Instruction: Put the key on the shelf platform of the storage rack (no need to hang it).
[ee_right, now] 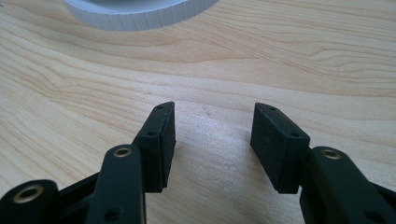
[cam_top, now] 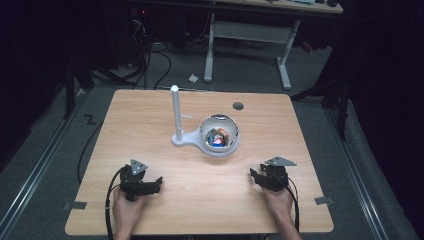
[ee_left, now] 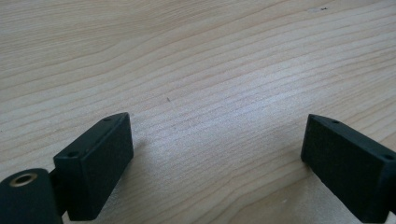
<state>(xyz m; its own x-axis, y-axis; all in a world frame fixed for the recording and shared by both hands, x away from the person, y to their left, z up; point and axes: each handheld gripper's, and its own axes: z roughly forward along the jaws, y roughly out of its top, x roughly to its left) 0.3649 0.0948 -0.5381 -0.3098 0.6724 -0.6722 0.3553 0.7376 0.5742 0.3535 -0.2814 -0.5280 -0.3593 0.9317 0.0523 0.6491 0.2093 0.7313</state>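
1. My left gripper [cam_top: 156, 183] – near edge of the table [cam_top: 150, 115], left side. Jaws spread wide, nothing btwn them; in the left gripper view [ee_left: 215, 154] just bare wood grain under and ahead of the pads.

2. My right gripper [cam_top: 254, 175] – near edge too, right side, well apart from the left one. Jaws parted, a bit narrower than the left pair, nothing gripped; right gripper view [ee_right: 212, 140] has bare wood btwn the pads, and the ribbed white wall of the bowl [ee_right: 140, 11] farther ahead at the top.

3. Progress, as I judge it: nothing in hand, neither gripper touches anything – so the work is at its start or btwn steps. All the handling of the bowl's contents seems left to do.

4. The bowl [cam_top: 205, 145] – white, round, mid-table, ahead of both my grippers, nearer the right one. It sits on the white stand [cam_top: 181, 140] w/ an upright post [cam_top: 176, 112] just left of it.

5. Inside: small mixed pieces [cam_top: 219, 137] – blue, red, yellowish, piled loosely. Too small to tell what each is.

6. Farthest: a dark round hole [cam_top: 238, 106] in the tabletop, beyond the bowl.
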